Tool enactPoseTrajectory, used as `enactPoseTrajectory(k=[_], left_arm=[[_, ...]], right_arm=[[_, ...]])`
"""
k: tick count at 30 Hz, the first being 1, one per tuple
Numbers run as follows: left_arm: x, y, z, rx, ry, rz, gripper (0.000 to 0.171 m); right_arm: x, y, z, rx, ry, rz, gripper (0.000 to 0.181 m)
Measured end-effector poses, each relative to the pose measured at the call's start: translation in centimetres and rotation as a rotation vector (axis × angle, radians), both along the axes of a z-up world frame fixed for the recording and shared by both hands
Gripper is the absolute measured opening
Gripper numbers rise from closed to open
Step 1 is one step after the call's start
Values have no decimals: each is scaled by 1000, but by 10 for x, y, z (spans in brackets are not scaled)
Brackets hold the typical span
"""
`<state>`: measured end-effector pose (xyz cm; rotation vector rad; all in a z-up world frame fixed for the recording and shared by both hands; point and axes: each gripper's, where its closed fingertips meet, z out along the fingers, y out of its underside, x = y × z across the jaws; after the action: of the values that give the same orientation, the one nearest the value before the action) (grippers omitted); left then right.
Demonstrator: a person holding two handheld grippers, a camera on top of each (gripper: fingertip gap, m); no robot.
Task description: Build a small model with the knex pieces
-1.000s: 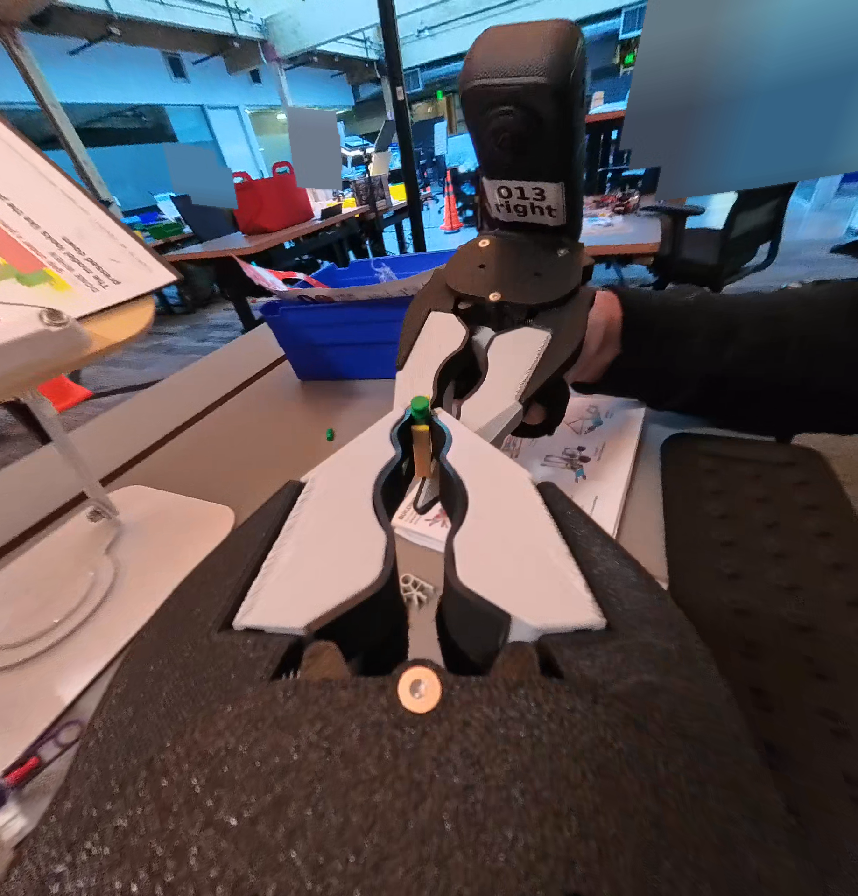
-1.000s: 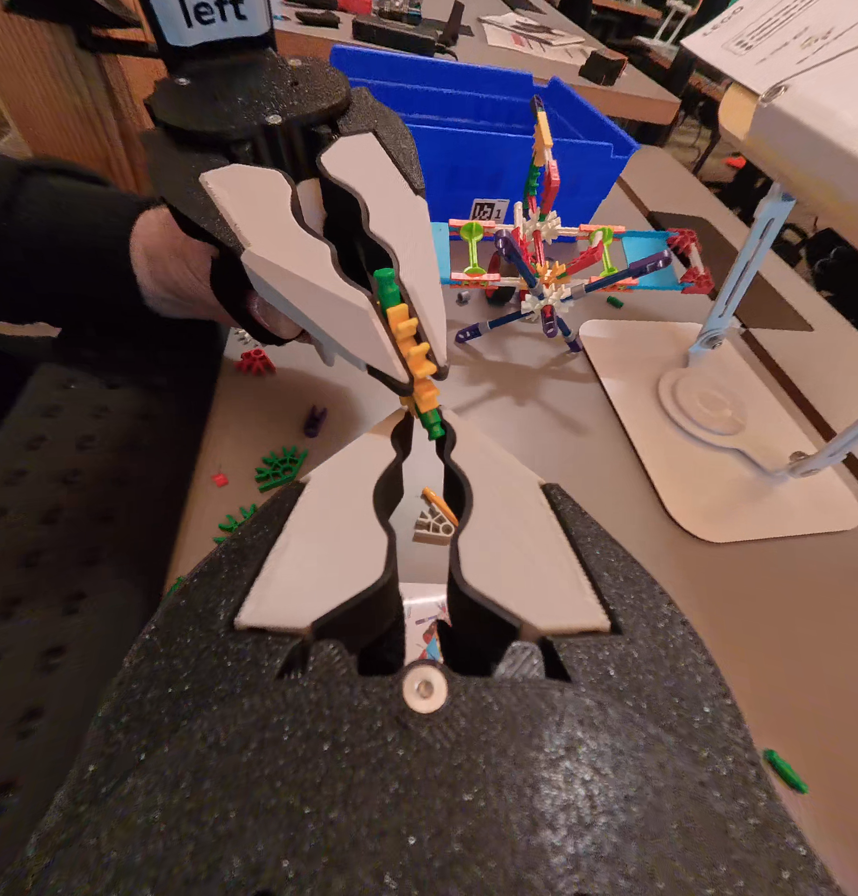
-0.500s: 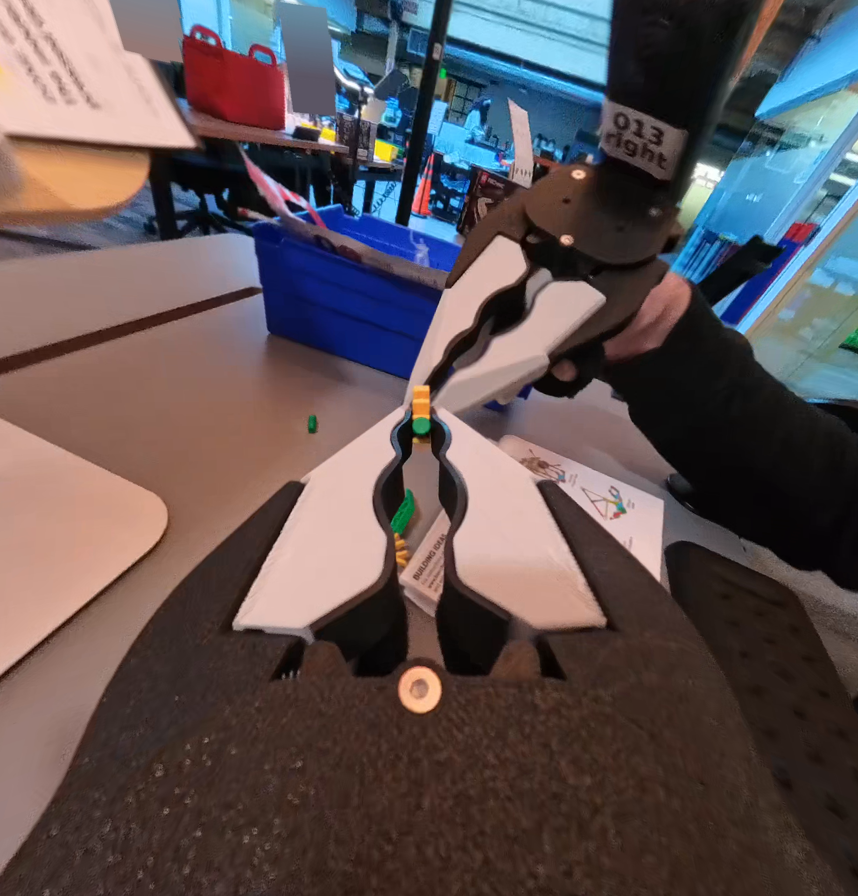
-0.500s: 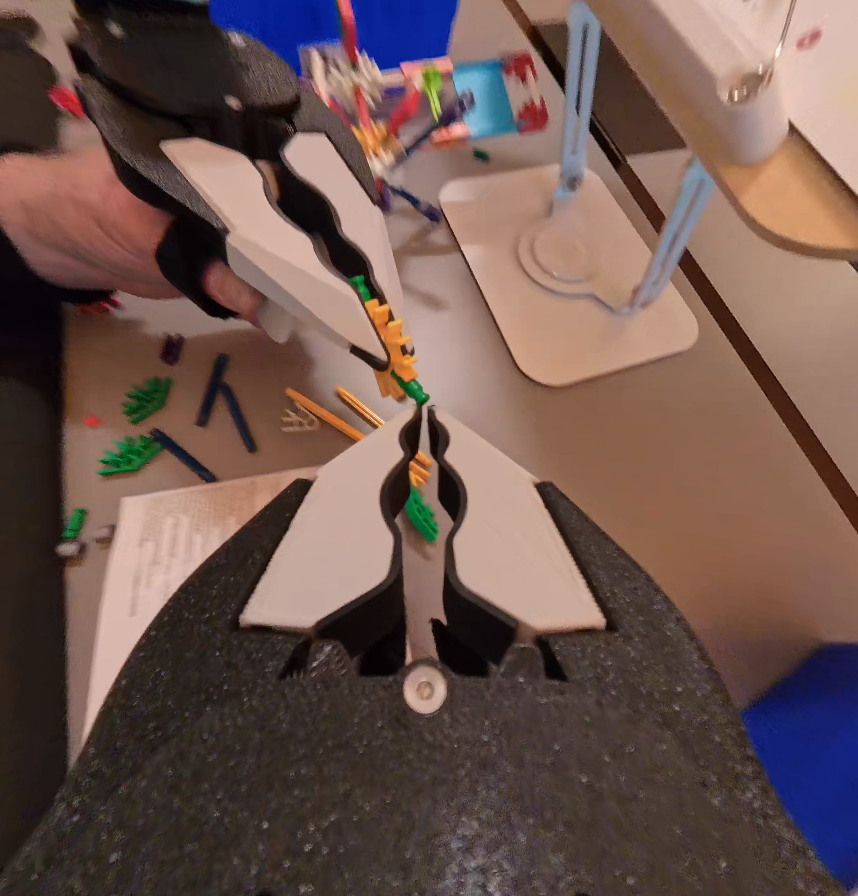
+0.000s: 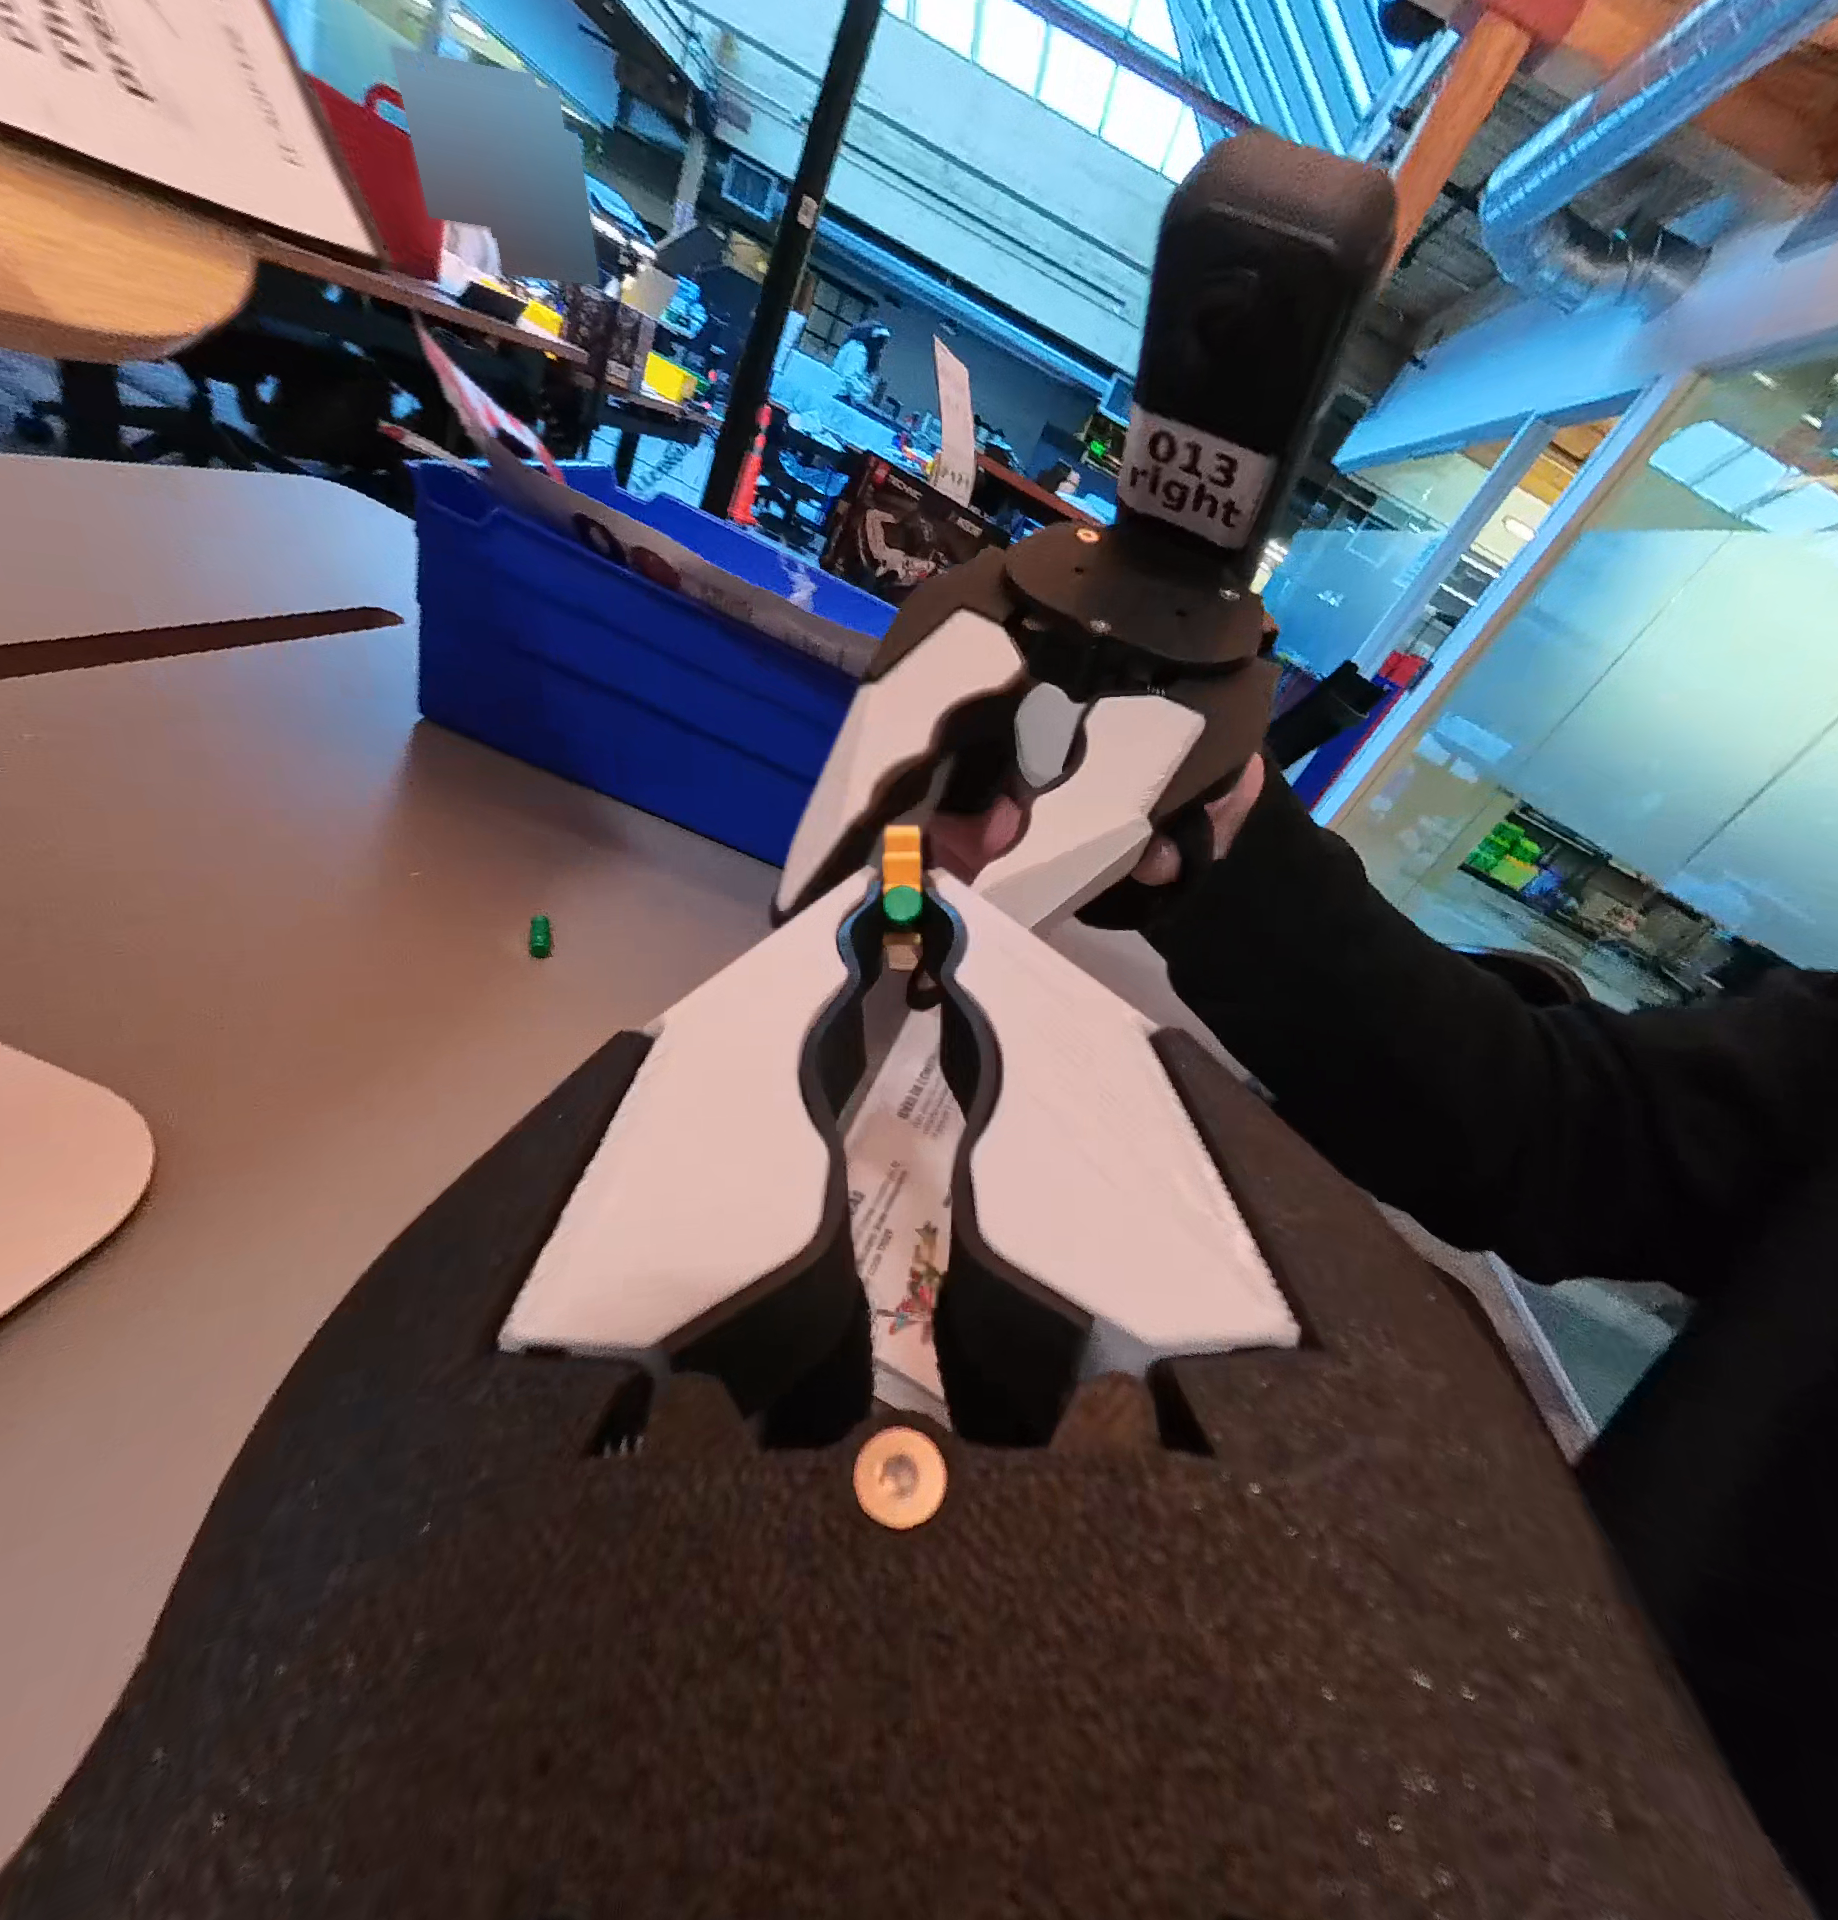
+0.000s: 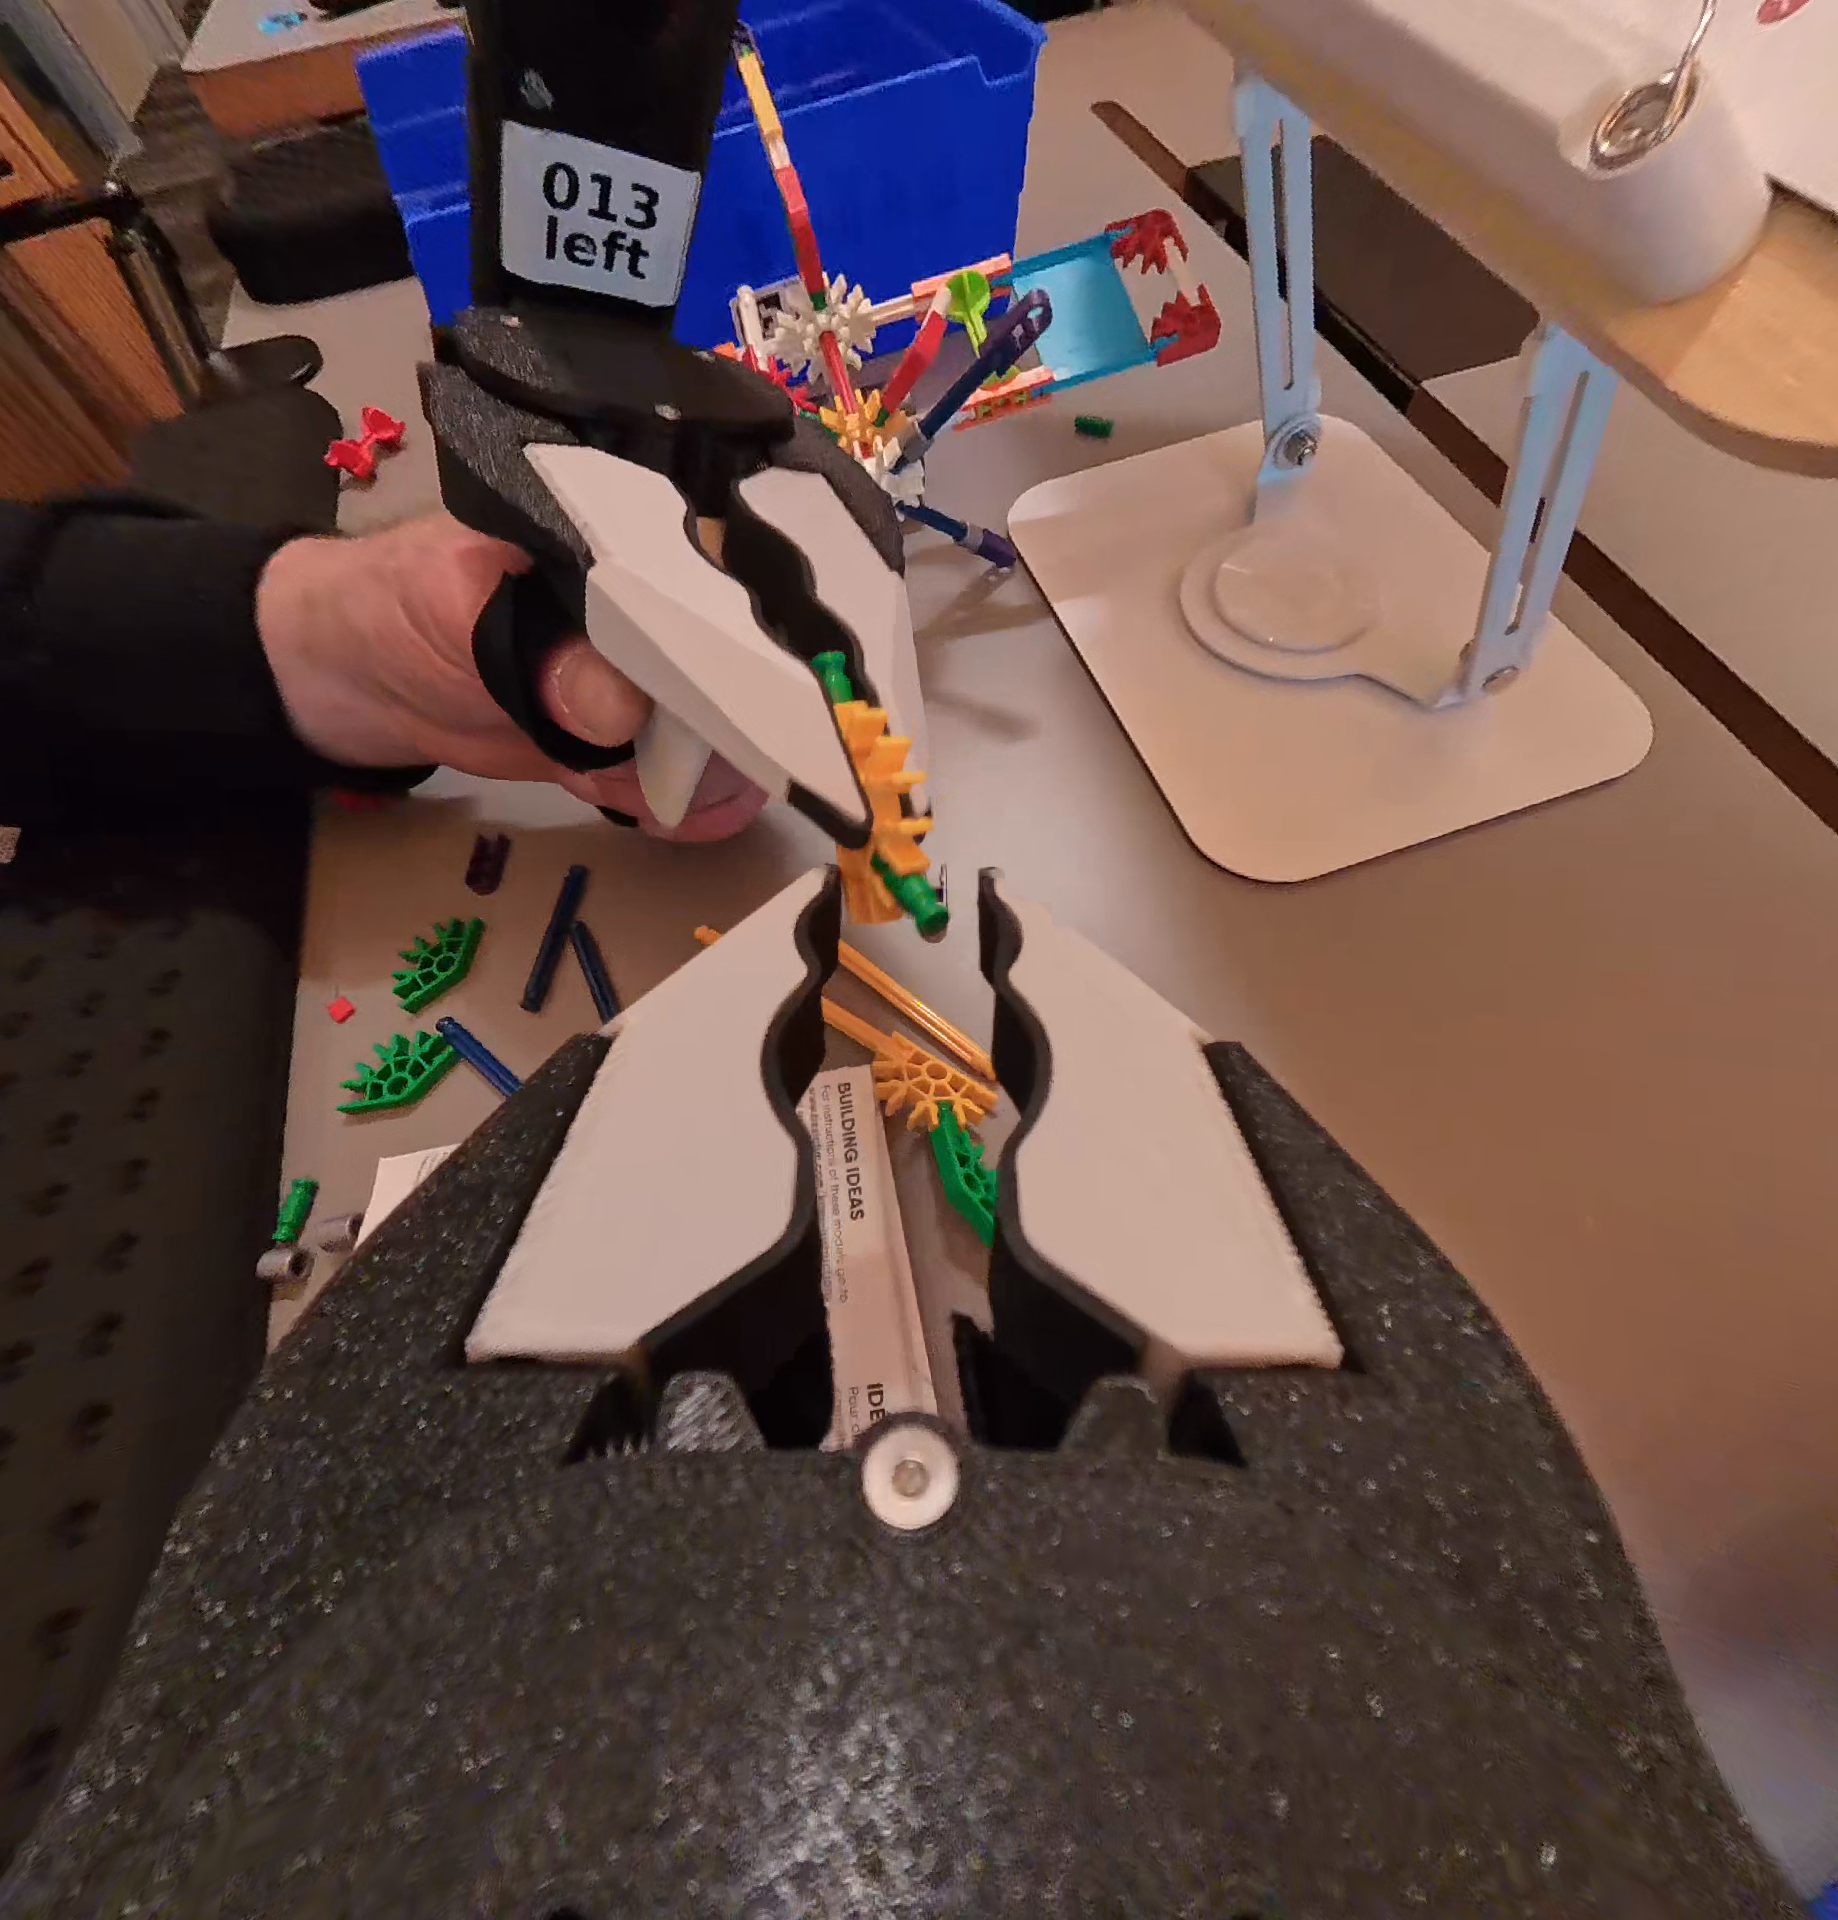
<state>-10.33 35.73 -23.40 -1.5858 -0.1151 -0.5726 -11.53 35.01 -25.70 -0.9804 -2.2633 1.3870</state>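
My left gripper (image 5: 901,883) is shut on a small stack of yellow toothed connectors (image 6: 879,790) threaded on a short green rod (image 6: 920,902). In the left wrist view the piece (image 5: 901,862) shows end on at the fingertips. My right gripper (image 6: 907,888) is open. The rod's lower end sits between its two tips, touching neither as far as I can see. In the left wrist view the right gripper's white fingers (image 5: 894,748) stand spread just behind the piece. A hand holds each gripper.
A blue bin (image 6: 894,135) and a colourful rod-and-connector model (image 6: 894,353) stand at the back. A white stand base (image 6: 1310,665) is to the right. Loose green fans (image 6: 437,961), blue rods (image 6: 556,935), yellow pieces (image 6: 930,1086) and a booklet (image 6: 853,1174) lie below. A black mat (image 6: 94,1195) is at the left. My left and right fingertips are right by each other.
My right gripper was shut on the green rod's end and has opened and let it go. The left gripper still holds the piece. Both views have swung.
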Motion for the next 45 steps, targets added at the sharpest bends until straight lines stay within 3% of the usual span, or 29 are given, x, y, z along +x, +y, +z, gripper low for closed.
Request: enactPoseTrajectory(k=[3, 4, 9, 15, 26, 35, 40, 45], left_arm=[[3, 0, 1, -7, 31, -7, 5], [4, -1, 2, -5, 41, -14, 5], [10, -2, 8, -6, 85, -29, 12], [14, -12, 26, 75, 73, -65, 19], [24, -16, 38, 122, 167, -72, 8], [29, -15, 19, -31, 525, -8, 8], [18, -12, -9, -203, 847, 68, 9], [10, -13, -26, -315, 995, 85, 10]], right_arm=[[5, -2, 8, -38, 10, 18, 27], [7, -2, 10, -39, 13, 27, 18], [16, -2, 18, 0, 72, 71, 6], [20, -3, 31, -64, 107, 81, 5], [34, -11, 41, -108, 116, 143, 5], [39, -2, 29, 65, 101, 116, 5], [33, 5, 11, 279, 121, 57, 5], [32, 3, -2, 413, 105, 50, 4]])
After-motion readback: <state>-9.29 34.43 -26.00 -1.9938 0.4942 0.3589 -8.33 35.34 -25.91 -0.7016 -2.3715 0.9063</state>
